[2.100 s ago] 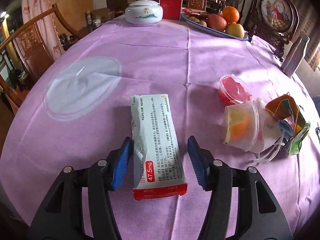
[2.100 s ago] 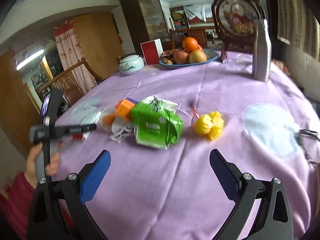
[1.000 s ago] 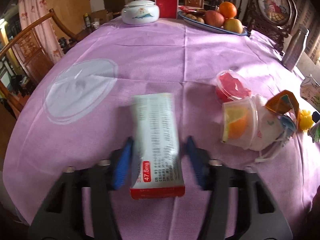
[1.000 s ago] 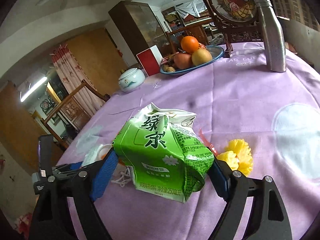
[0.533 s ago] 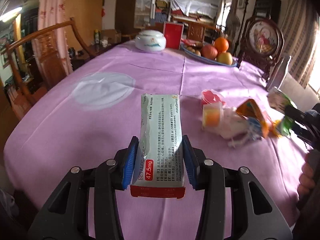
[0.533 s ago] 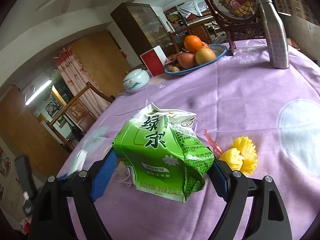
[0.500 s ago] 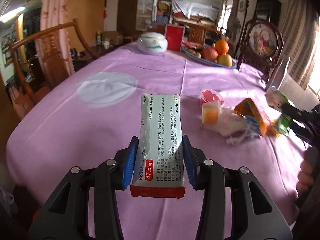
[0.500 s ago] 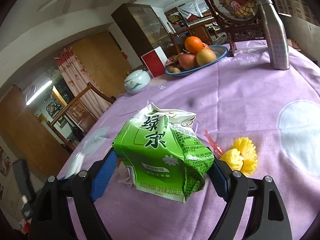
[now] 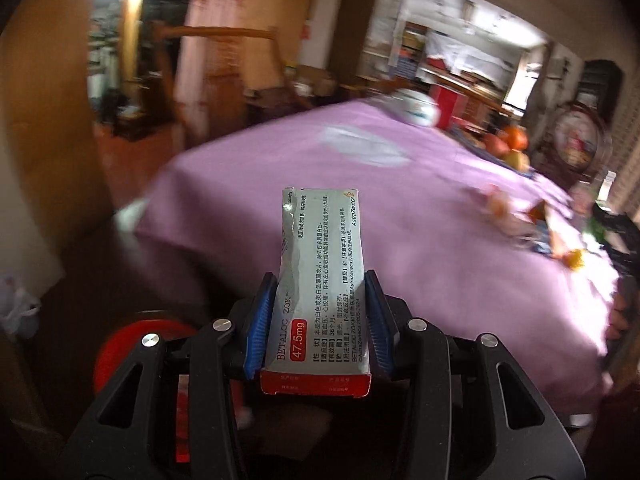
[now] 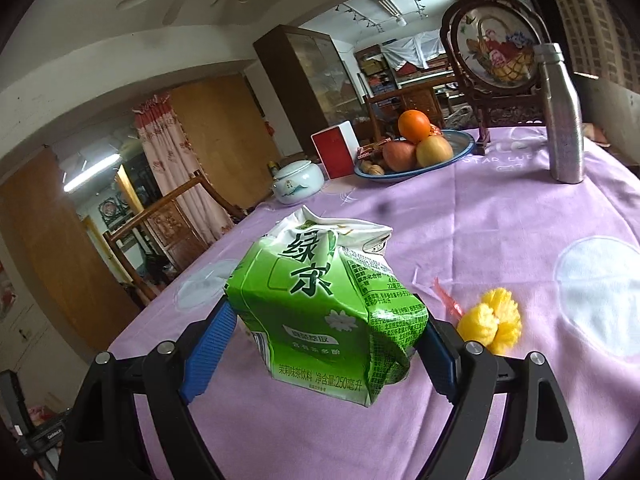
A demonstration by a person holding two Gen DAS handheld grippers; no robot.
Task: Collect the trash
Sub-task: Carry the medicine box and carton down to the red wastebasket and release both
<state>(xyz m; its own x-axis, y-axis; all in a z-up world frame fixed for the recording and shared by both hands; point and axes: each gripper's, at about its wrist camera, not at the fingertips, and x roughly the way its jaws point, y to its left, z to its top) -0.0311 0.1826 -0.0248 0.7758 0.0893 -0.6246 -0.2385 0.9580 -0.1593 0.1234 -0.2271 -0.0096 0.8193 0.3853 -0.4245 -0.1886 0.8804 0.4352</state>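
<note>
My left gripper is shut on a grey medicine box with a red end, held in the air off the left edge of the purple table. A red bin stands on the floor below it. My right gripper is shut on a crumpled green drink carton, lifted above the purple tablecloth. Blurred cups and wrappers lie on the table's right side in the left wrist view. A yellow pompom with a pink strip lies just right of the carton.
A fruit plate, a red box, a white lidded jar and a steel bottle stand at the table's far side. A wooden chair is at the left. A white bag lies on the floor.
My left gripper has swung left off the table with the medicine box and now hangs over the floor near the red bin. The right gripper rose a little, still holding the carton.
</note>
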